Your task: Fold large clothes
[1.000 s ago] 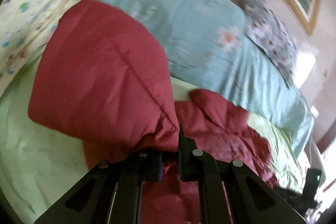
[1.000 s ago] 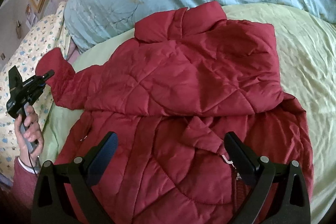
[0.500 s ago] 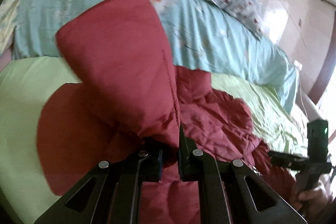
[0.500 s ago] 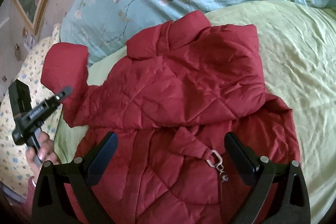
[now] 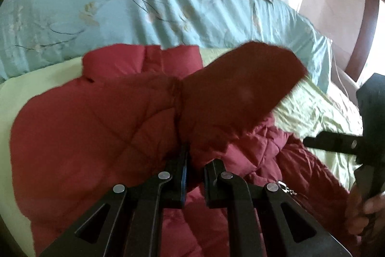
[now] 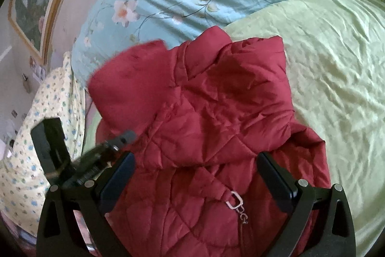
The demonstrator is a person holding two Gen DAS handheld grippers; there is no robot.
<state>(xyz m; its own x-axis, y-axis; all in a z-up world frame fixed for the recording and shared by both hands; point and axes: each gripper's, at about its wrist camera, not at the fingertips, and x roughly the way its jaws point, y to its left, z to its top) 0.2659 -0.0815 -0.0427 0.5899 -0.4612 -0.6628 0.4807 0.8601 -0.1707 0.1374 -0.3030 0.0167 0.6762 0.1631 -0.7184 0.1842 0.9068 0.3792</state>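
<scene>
Left wrist view: left gripper (image 5: 193, 168) pinches the sleeve (image 5: 243, 86) of the red jacket (image 6: 216, 117), apparently lifted over the body ahead. Right gripper (image 6: 196, 180) jaws spread, empty, above the jacket on the green sheet (image 6: 336, 59).
</scene>
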